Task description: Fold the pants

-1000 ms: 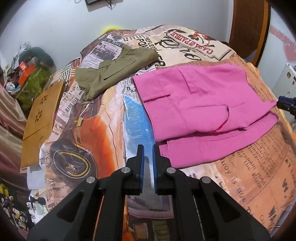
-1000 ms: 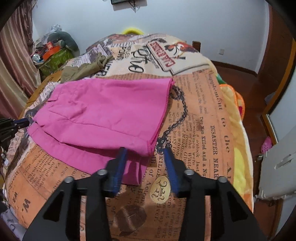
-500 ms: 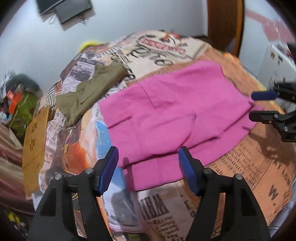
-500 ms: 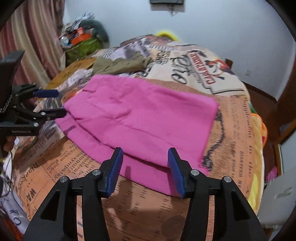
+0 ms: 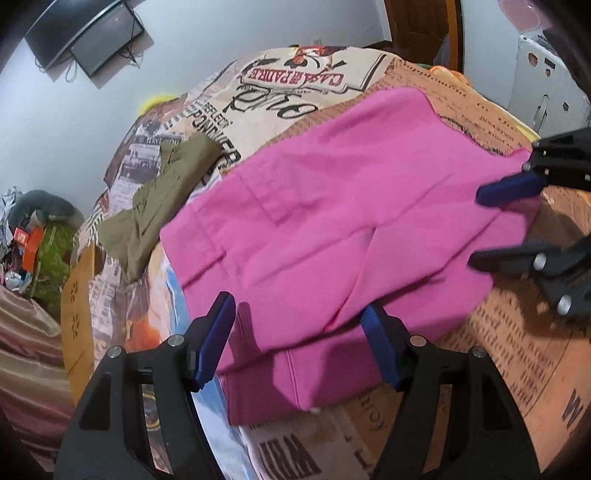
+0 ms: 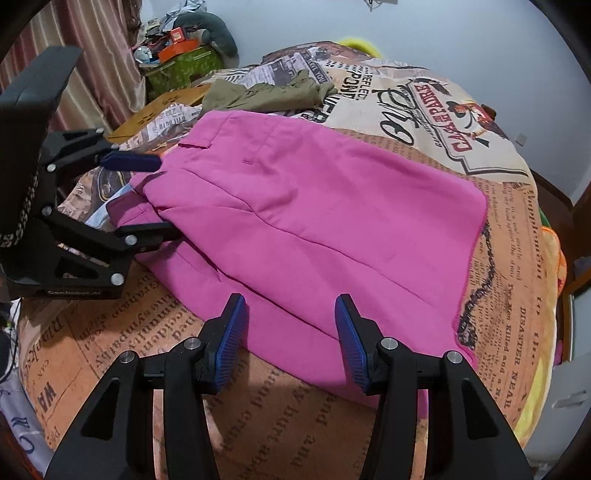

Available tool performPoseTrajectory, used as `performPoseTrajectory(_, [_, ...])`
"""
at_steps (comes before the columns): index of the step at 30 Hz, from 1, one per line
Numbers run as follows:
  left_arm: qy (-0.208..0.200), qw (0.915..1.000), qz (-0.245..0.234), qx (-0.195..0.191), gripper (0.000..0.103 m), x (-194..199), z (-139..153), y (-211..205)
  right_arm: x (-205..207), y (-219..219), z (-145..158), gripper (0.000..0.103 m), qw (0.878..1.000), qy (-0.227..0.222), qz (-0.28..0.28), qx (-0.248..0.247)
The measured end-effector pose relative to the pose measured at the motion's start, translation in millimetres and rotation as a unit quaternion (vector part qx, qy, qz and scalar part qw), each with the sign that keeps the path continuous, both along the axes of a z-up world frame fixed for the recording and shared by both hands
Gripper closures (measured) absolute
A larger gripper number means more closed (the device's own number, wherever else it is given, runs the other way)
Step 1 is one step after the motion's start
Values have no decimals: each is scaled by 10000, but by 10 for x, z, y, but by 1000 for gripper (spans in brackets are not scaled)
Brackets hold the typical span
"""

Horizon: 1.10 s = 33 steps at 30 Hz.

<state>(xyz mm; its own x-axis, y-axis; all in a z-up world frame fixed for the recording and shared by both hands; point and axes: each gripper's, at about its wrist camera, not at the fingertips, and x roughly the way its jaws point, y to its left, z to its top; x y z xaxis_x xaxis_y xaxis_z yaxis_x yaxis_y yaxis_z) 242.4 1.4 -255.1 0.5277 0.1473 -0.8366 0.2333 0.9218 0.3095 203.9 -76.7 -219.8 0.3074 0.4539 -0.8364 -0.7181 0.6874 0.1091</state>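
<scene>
Pink pants (image 5: 332,229) lie folded flat on the bed, one layer over another; they also show in the right wrist view (image 6: 314,214). My left gripper (image 5: 299,336) is open, its blue pads straddling the near waist-side edge of the pants; it also shows in the right wrist view (image 6: 147,195) at the left. My right gripper (image 6: 291,336) is open, its pads just above the near hem edge; it also shows in the left wrist view (image 5: 491,221) at the right. Neither holds cloth.
The bed carries a printed newspaper-style cover (image 6: 424,103). Olive pants (image 5: 166,192) lie folded beyond the pink ones. A wooden board (image 5: 75,295) sits at the bed's left side. Clutter and a green box (image 6: 181,62) stand by the curtain. A screen (image 5: 85,33) hangs on the wall.
My left gripper opened from shut and moved in over the pants' edge. My right gripper stayed open and moved closer over the near hem. Both grippers now face each other across the pants.
</scene>
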Motion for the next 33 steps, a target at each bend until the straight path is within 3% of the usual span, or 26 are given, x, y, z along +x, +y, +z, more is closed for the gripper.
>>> performPoseTrajectory(6, [-139,9997,-22,-194,34,98,138,-2,41,117,-34,56,9999,-6,100,18])
performPoseTrajectory(12, [42,9987,-22,-500,34,132,109,41,150,124,-36,58,10000,-27,-28,78])
performPoseTrajectory(14, [125,9984,-33,-546,34,123,55,23,180,108,-29,77,9998,-3,-87,151])
performPoseTrajectory(17, [168,9987,-83,-466,35,103,-27,-37,209,83,-17,93,9996,13,-167,234])
performPoseTrajectory(18, [145,9990,-117,-409,37,94,-42,-62,212,75,-7,93,9995,4,-178,268])
performPoseTrajectory(20, [46,9994,-148,-306,65,86,-33,-86,197,56,25,95,9992,-80,-186,343])
performPoseTrajectory(23, [-70,9992,-172,-346,86,93,36,-89,165,33,94,95,9986,-179,-216,449])
performPoseTrajectory(25, [-168,9988,-222,-411,91,78,102,-91,153,30,126,96,9985,-184,-225,468])
performPoseTrajectory(33, [-139,9969,-292,-724,91,-121,192,-73,26,-18,250,96,9983,-282,-112,500])
